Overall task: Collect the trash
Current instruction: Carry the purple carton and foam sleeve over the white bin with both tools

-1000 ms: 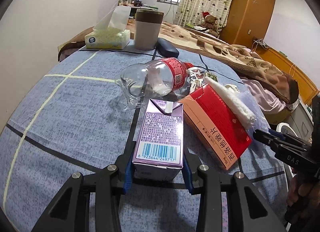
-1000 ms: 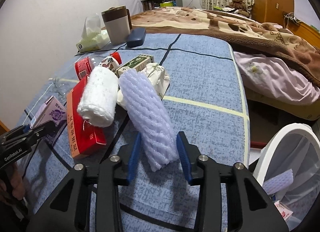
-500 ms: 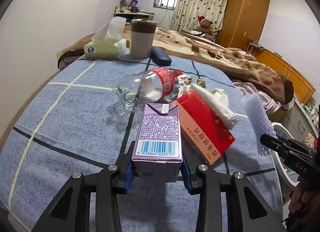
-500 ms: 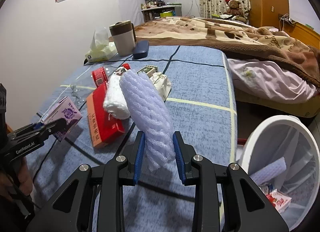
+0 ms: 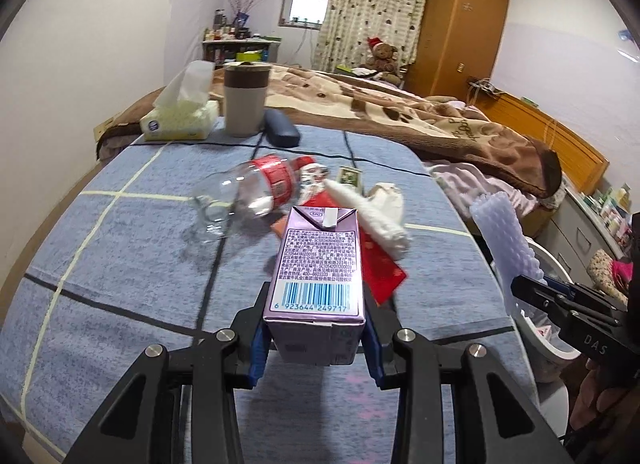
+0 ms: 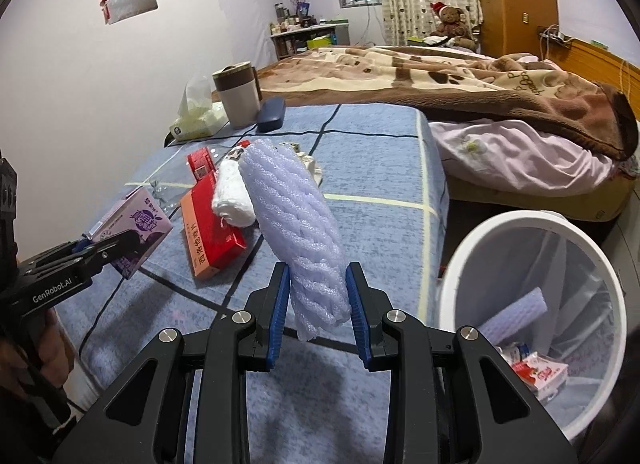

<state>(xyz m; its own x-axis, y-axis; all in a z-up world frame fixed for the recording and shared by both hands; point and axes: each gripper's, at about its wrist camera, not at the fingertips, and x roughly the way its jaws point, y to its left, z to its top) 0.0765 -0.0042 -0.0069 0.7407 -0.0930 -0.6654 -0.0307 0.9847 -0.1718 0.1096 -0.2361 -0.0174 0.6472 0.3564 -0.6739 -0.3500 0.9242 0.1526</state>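
Observation:
My left gripper (image 5: pixel 316 338) is shut on a purple drink carton (image 5: pixel 318 264), lifted above the blue tablecloth (image 5: pixel 120 264). The same carton (image 6: pixel 134 230) shows at the left of the right wrist view, between the left gripper (image 6: pixel 94 246) fingers. My right gripper (image 6: pixel 316 314) is shut on a pale lilac foam net sleeve (image 6: pixel 294 224), held up off the table; that sleeve (image 5: pixel 504 236) also stands at the right of the left wrist view. A white bin (image 6: pixel 516 224) with a clear liner stands beside the table at the right.
On the cloth lie a clear plastic bottle (image 5: pixel 244 192), a red box (image 6: pixel 210 232), a white cloth roll (image 6: pixel 232 196) and a crumpled white wrapper (image 5: pixel 386 196). A tissue box (image 5: pixel 180 120), a mug (image 5: pixel 244 98) and a dark case (image 5: pixel 282 128) sit at the far edge. The bed (image 6: pixel 460 76) lies beyond.
Both grippers have risen and drawn back from the pile with their loads. The foam sleeve has come off the cloth, and the white bin has come further into the right wrist view.

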